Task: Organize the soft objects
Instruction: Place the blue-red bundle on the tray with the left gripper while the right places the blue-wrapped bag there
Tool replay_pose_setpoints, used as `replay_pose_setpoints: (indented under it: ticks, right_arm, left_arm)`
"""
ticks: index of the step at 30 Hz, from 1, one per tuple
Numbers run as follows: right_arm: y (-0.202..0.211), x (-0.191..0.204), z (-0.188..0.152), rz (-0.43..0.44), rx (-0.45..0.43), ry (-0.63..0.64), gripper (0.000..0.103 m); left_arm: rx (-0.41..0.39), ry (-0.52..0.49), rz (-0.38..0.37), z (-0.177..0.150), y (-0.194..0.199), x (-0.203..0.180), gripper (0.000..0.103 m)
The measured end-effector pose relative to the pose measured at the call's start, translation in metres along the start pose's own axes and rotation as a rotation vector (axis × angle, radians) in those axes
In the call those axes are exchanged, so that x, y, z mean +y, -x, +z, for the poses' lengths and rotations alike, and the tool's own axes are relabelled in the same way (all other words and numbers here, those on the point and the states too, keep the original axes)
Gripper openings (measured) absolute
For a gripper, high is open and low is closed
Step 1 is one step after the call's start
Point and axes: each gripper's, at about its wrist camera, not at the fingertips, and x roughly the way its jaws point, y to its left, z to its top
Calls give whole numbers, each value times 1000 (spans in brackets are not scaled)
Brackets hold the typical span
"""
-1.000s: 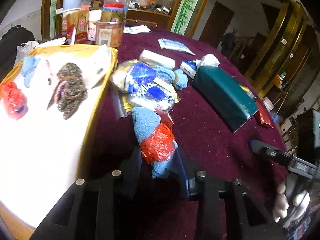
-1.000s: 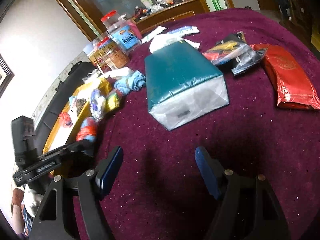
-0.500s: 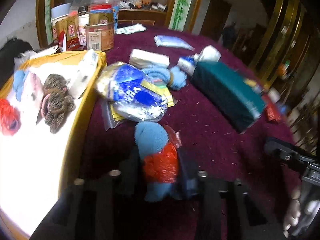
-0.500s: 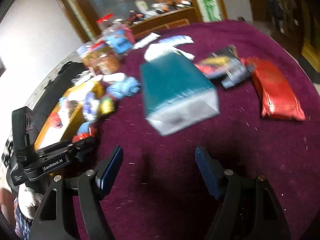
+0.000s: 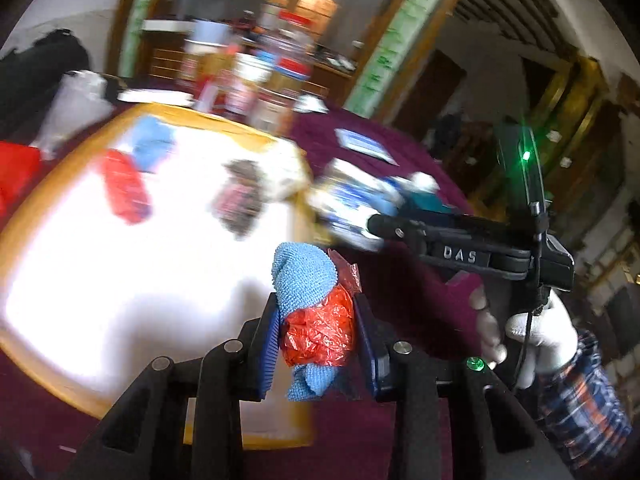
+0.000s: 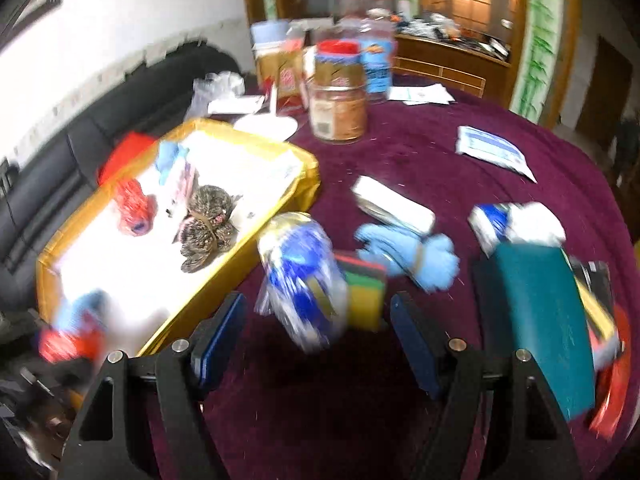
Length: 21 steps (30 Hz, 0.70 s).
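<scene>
My left gripper (image 5: 318, 328) is shut on a blue cloth wrapped in red plastic (image 5: 312, 304) and holds it in the air over the near right edge of the yellow tray (image 5: 248, 132). The tray's white floor holds a red bundle (image 5: 126, 186), a blue cloth (image 5: 150, 146) and a brown knitted piece (image 5: 240, 196). My right gripper (image 6: 316, 332) is open and empty above the purple tablecloth, just short of a blue-and-white plastic bag (image 6: 300, 276). A light blue cloth roll (image 6: 408, 252) lies behind it. The held bundle shows blurred at the right wrist view's lower left (image 6: 72, 328).
Jars and food packets (image 6: 340, 96) stand at the table's back beyond the tray. A teal tissue box (image 6: 540, 320) lies at the right, with a white pack (image 6: 392, 204) and a flat blue-white packet (image 6: 492, 150) farther back. A black sofa (image 6: 80, 144) is behind the tray.
My left gripper has lifted the blue-and-red bundle off the cloth and carried it left over the tray's edge. My right gripper has swung left to face the blue-and-white bag and the tray.
</scene>
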Motion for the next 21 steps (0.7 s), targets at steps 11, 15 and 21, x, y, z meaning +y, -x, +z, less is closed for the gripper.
replay_pose_setpoints:
  ticks: [11,15,21]
  right_arm:
    - [-11,-1,9,-39,1,-25,40]
    - [18,-4,16,-2,-63,-71,39]
    - [19,62,23,215,20,25,40]
  left_arm:
    - [56,35,353,39,-5,99,53]
    - [56,123,396,44,-10,132,70]
    - [-85,193,256,20,37,129,85]
